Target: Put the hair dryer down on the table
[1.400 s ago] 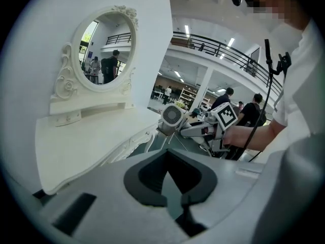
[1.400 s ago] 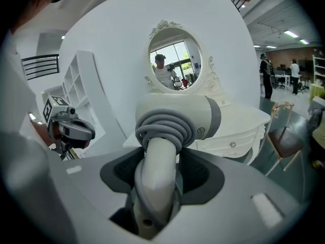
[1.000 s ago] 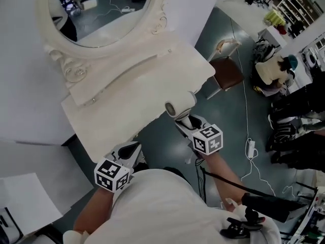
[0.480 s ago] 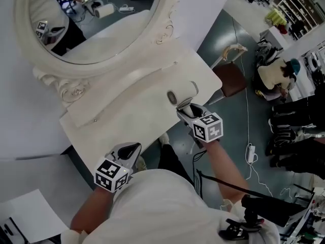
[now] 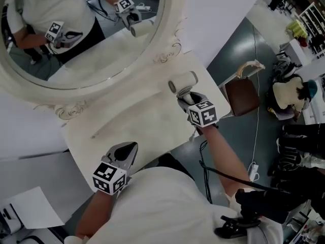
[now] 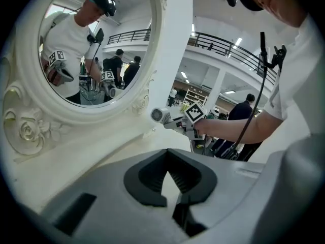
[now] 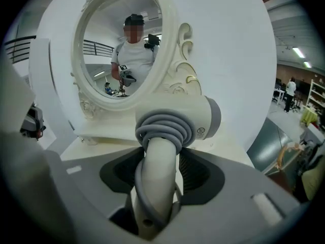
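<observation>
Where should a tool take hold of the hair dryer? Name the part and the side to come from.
Grip the hair dryer by its handle, below the coiled cord, as the right tool does now. The handle is slim and straight, so jaws fit either side; the barrel is wide and round. Come from the handle's free end, along its length.

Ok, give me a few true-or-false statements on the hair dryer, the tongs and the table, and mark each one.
1. The right tongs grip the hair dryer by its handle. True.
2. Its cord hangs loose to the floor. False: it is coiled round the handle.
3. The left tongs hold a brush. False: they are shut and empty.
4. A mirror stands at the back of the table. True.
</observation>
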A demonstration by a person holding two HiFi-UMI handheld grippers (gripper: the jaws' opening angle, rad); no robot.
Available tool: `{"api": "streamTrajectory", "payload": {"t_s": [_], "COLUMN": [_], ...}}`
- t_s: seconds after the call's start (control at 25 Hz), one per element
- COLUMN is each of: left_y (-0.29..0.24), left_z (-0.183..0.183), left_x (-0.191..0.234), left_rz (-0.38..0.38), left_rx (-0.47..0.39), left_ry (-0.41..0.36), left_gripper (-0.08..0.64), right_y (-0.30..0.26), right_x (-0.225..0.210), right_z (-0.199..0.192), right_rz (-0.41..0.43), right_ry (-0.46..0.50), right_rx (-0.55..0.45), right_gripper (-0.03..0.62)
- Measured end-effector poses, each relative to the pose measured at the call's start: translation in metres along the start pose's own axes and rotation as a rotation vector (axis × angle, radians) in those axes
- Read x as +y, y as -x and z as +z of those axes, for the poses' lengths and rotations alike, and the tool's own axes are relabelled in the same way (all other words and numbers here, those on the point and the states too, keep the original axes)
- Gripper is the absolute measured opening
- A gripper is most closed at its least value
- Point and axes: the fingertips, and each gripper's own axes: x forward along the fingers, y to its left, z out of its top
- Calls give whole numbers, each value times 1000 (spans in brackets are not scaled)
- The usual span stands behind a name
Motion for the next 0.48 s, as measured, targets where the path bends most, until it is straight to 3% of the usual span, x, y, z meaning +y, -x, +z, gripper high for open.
{"api": "streamTrajectory", "payload": {"t_s": [0.48], "left_y": [-42], "left_z": [26], "left_x": [28], "left_rz": [162], "left_rx": [10], "left_ry": [104], "left_gripper": [2], "right_y": [-86], "right_x": [-80], "right_z": [21], "right_rz": [53], "right_ry": [61], "right_rx": [96], "right_gripper": [218]}}
